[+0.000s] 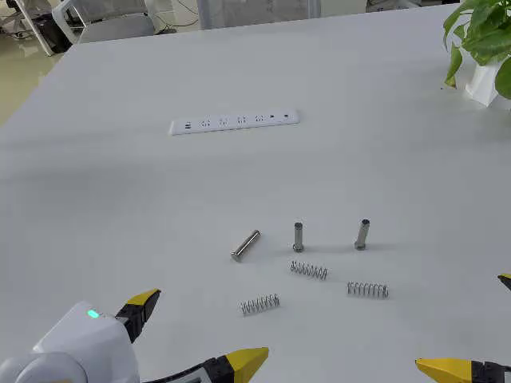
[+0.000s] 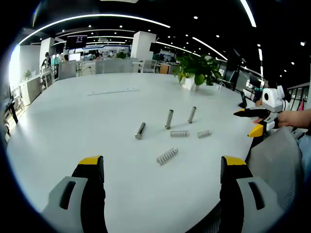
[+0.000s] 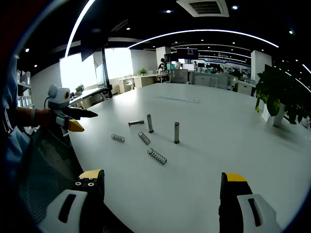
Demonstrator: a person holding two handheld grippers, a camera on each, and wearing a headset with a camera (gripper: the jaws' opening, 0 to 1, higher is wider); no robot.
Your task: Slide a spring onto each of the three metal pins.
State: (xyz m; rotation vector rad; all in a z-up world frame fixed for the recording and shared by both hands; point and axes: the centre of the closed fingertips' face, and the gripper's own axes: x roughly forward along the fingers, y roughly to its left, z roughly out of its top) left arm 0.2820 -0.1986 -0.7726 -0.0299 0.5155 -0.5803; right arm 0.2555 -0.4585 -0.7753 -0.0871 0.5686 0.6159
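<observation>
Three metal pins sit mid-table: one lies on its side point(image 1: 246, 245), the middle pin point(image 1: 298, 236) and the right pin point(image 1: 362, 234) stand upright. Three springs lie in front of them: left point(image 1: 260, 303), middle point(image 1: 309, 270), right point(image 1: 368, 290). In the left gripper view the lying pin point(image 2: 140, 130) and nearest spring point(image 2: 167, 155) are ahead of my open left gripper point(image 2: 163, 167). In the right gripper view the nearest spring point(image 3: 157, 156) and an upright pin point(image 3: 176, 132) lie beyond my open right gripper point(image 3: 163, 179). Both grippers hover at the table's near edge, left point(image 1: 196, 331), holding nothing.
A white power strip point(image 1: 234, 122) lies farther back on the white table point(image 1: 120, 199). A potted plant point(image 1: 483, 48) stands at the far right corner. Chairs stand beyond the far edge. A person's hand holds the other gripper point(image 2: 262, 114) at the right of the left gripper view.
</observation>
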